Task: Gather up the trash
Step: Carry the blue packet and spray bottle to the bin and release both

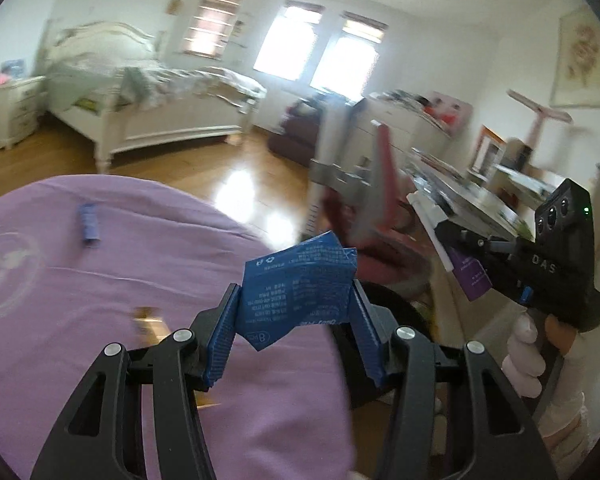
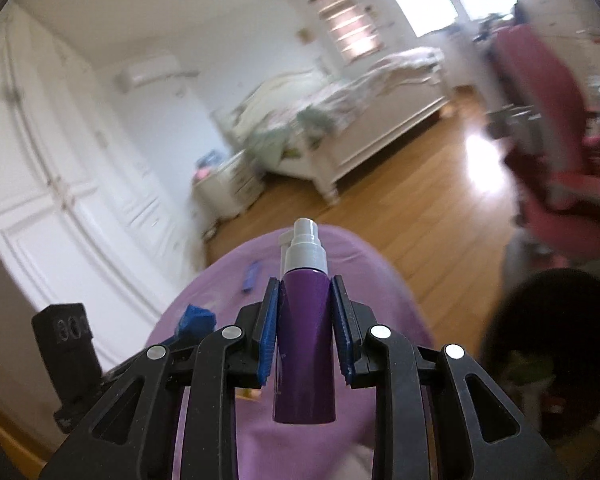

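My left gripper [image 1: 296,300] is shut on a crumpled blue wrapper [image 1: 296,284] and holds it above a purple cloth [image 1: 100,280]. My right gripper [image 2: 305,312] is shut on a purple spray bottle [image 2: 305,336] with a white pump top, also held above the purple cloth [image 2: 228,288]. The right gripper shows in the left wrist view [image 1: 472,276], to the right, with the bottle [image 1: 470,276] in it. A small blue wrapper [image 1: 89,226] lies on the cloth far left; it also shows in the right wrist view [image 2: 251,276]. A yellowish scrap [image 1: 148,322] lies on the cloth, blurred.
A dark round bin [image 2: 548,344] sits low at the right. A red chair [image 1: 380,208] and a cluttered desk [image 1: 472,196] stand to the right. A white bed [image 1: 148,100] and nightstand [image 1: 12,112] are across the wooden floor [image 1: 204,168]. White wardrobe doors [image 2: 60,184] are at left.
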The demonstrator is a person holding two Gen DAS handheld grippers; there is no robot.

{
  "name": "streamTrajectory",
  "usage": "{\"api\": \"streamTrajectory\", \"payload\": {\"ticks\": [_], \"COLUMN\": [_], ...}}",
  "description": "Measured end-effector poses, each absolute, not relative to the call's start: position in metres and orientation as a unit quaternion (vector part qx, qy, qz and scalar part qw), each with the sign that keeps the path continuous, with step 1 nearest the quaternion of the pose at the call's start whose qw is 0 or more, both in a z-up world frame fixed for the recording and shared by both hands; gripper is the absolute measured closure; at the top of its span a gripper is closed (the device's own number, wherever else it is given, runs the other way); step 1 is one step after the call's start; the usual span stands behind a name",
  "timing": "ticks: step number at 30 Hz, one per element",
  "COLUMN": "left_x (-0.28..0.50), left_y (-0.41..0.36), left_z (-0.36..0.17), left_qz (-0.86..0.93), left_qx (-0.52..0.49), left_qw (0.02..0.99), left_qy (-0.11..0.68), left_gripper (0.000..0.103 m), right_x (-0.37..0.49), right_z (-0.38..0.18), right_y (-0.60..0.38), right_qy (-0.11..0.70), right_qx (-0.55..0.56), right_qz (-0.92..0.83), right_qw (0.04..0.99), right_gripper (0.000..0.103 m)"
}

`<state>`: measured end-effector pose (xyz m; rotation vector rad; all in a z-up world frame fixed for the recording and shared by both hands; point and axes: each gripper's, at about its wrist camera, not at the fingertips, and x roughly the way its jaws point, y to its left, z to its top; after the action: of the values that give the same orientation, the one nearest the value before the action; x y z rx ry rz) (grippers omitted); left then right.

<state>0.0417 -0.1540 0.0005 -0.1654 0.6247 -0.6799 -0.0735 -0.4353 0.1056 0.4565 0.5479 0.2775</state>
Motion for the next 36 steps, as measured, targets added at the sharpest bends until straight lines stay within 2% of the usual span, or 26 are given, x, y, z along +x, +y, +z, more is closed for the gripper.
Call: {"api": "streamTrajectory", "payload": {"ticks": [7, 14, 24, 36], "left_x": [0.036, 0.039, 0.045, 0.059], "left_y": [-0.249, -0.306, -0.350, -0.377], "left_z": [-0.005, -0.024, -0.044, -0.064], "left_qz": [-0.400, -0.429, -0.439, -0.445], "left_qx": [-0.045, -0.038, -0.019, -0.002], "left_qw": [0.861, 0.840, 0.825, 0.811], "left_qy": [0.311, 0.331, 0.356, 0.379], "left_gripper": [0.050, 0.050, 0.050, 0.050], "right_x": [-0.122, -0.142, -0.140, -0.127], "right_z": [0.079, 0.052, 0.027, 0.003], "right_y": [-0.508, -0.557, -0.606, -0.618], "right_qy": [0.256, 0.247, 0.242, 0.262], "right_qx": [0.254, 0.283, 0.321, 0.340], "right_qz": [0.082, 0.045, -0.002, -0.012], "right_qw": [0.929, 0.926, 0.916, 0.903], "right_gripper": [0.077, 0.077, 0.077, 0.077]}}
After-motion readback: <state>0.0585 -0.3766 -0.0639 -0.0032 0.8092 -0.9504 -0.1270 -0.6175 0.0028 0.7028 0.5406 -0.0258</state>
